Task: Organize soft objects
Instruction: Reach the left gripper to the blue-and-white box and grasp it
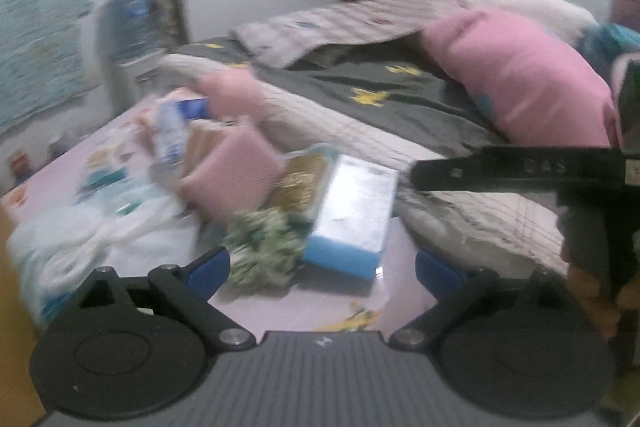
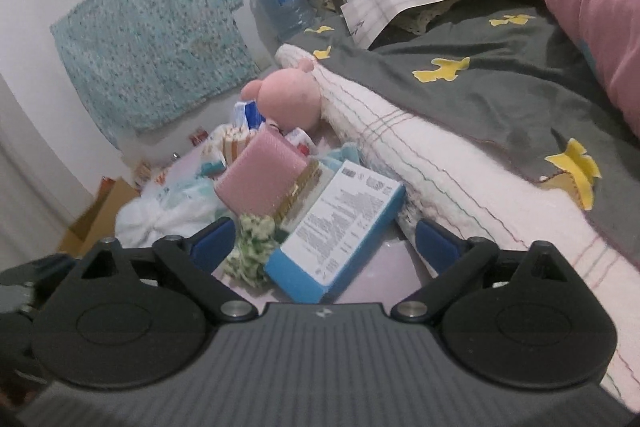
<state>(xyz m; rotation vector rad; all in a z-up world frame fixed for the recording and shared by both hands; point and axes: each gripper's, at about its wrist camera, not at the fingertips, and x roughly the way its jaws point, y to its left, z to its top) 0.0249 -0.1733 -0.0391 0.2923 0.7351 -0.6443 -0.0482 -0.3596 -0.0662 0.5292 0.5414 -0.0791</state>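
Observation:
A pile of soft things lies on the pink surface beside the bed: a pink plush toy (image 2: 288, 99), a pink sponge-like pad (image 2: 260, 175), a green-and-white crumpled cloth (image 2: 252, 243) and a white cloth bundle (image 2: 168, 215). A blue-and-white box (image 2: 340, 223) lies among them. My right gripper (image 2: 324, 243) is open and empty just above the box and cloth. My left gripper (image 1: 322, 269) is open and empty above the same cloth (image 1: 264, 247) and box (image 1: 352, 215). The left wrist view is blurred. The pink pad (image 1: 232, 171) and plush (image 1: 236, 95) show there too.
The bed carries a grey blanket with yellow shapes (image 2: 480, 75), a white ribbed blanket (image 2: 440, 179) and a large pink pillow (image 2: 596, 11). A water jug (image 2: 280, 7) and a teal mat (image 2: 152, 35) stand at the wall. The other gripper's black arm (image 1: 520, 171) crosses at right.

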